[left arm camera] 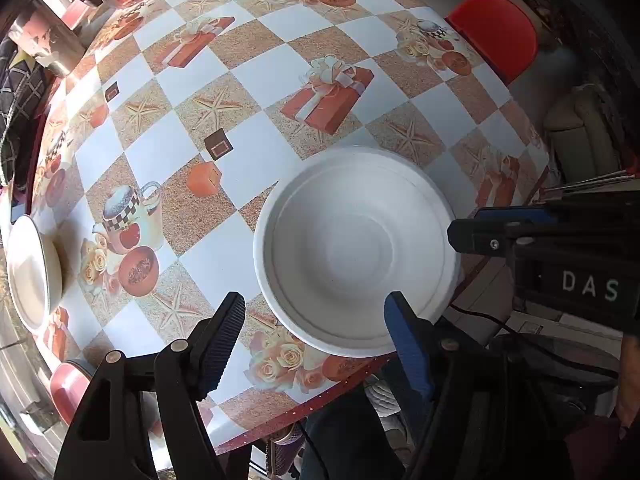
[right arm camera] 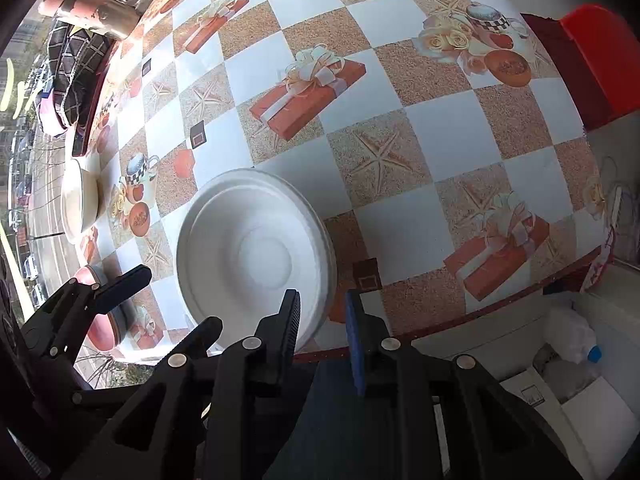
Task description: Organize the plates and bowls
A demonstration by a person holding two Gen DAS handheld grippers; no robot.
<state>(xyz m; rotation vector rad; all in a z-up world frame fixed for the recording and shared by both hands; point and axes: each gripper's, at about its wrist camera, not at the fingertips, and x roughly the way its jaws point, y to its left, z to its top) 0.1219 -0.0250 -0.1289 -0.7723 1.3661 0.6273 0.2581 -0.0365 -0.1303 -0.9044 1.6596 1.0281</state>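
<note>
A white foam bowl (left arm camera: 356,248) rests near the table's front edge, with a wider white rim under it like a plate. My left gripper (left arm camera: 316,308) hangs over its near rim, open. The black finger (left arm camera: 234,316) is off to the left and the blue finger (left arm camera: 400,320) is over the rim, neither pressing. In the right wrist view the same white bowl (right arm camera: 256,252) lies left of centre. My right gripper (right arm camera: 324,308) is open at its right edge, with nothing gripped. A cream bowl (left arm camera: 32,272) stands at the far left.
The checkered tablecloth (right arm camera: 400,128) stretches away behind the bowl. A red lidded dish (right arm camera: 104,320) sits at the near left corner and a metal container (left arm camera: 44,44) at the far left. A red chair (left arm camera: 496,36) stands beyond the table's right edge.
</note>
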